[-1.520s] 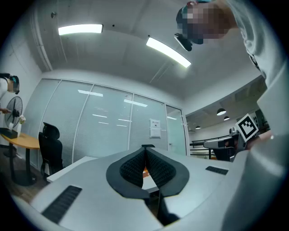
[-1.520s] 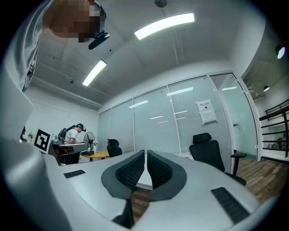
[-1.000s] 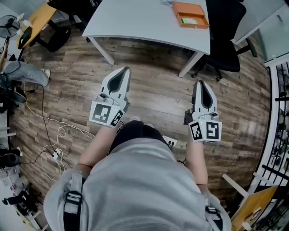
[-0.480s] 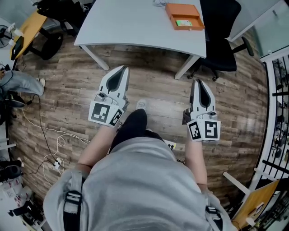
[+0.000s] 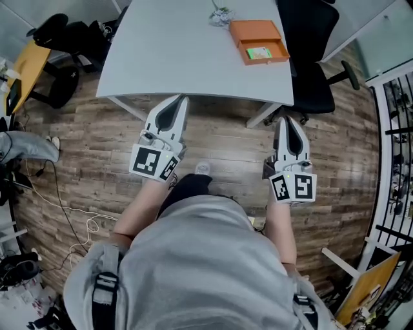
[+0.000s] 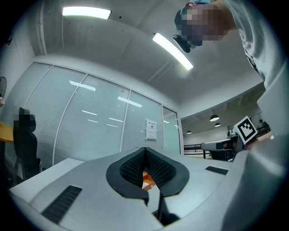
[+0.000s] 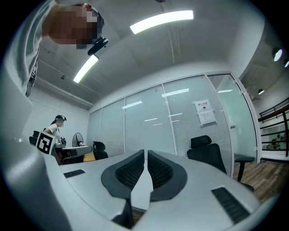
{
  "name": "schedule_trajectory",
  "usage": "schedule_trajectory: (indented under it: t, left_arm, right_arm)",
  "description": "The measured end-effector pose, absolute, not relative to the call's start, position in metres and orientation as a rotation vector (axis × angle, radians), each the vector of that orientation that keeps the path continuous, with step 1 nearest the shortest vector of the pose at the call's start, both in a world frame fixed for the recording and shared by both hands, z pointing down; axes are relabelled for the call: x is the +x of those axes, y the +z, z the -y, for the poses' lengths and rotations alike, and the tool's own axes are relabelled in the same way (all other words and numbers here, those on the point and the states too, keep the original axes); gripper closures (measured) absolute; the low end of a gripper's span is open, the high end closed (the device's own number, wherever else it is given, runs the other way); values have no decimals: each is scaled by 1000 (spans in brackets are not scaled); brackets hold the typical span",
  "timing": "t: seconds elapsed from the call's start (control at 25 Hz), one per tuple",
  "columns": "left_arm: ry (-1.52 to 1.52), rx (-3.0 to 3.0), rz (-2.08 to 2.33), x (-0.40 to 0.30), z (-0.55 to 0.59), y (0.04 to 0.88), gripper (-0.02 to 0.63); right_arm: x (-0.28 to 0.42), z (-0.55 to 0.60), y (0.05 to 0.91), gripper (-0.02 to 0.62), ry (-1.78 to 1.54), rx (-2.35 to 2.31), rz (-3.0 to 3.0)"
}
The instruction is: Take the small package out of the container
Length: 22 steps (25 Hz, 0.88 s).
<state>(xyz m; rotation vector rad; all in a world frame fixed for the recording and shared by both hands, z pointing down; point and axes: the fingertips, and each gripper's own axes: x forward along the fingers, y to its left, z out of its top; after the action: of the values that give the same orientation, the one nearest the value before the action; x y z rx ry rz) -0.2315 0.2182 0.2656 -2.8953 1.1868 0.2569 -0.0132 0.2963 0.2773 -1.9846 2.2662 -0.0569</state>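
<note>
An orange open container (image 5: 261, 39) lies at the far right of a white table (image 5: 174, 51), with a small green package (image 5: 258, 53) inside it. In the left gripper view a sliver of the orange container (image 6: 146, 179) shows between the jaw pads. My left gripper (image 5: 179, 98) hangs over the table's near edge, shut and empty. Farther right, my right gripper (image 5: 286, 118) hovers above the wooden floor just short of the table, also shut with nothing in it. Both point at the table, well short of the container. The left gripper (image 6: 145, 150) and the right gripper (image 7: 146, 152) show pads together.
A black office chair (image 5: 310, 71) stands right of the table beside the container. A crumpled small item (image 5: 221, 16) lies on the table's far side. More black chairs (image 5: 64, 38) stand at the left, cables (image 5: 77, 213) trail on the floor, and a metal rack (image 5: 400, 161) lines the right.
The table and the orange container have come nearer and lower in the head view as the person walked forward. Both grippers kept their pose and stayed shut.
</note>
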Motion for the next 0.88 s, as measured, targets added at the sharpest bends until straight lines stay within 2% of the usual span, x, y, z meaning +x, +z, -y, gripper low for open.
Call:
schedule_trajectory:
  t: [0.56, 0.88]
  left_arm:
    - [231, -2920, -1196, -204, -94, 284, 586]
    - [246, -2861, -1324, -148, -4, 287, 586]
  right_arm:
    - [20, -181, 308, 538, -133, -2019, -2279]
    - [77, -65, 302, 538, -112, -1887, -2390]
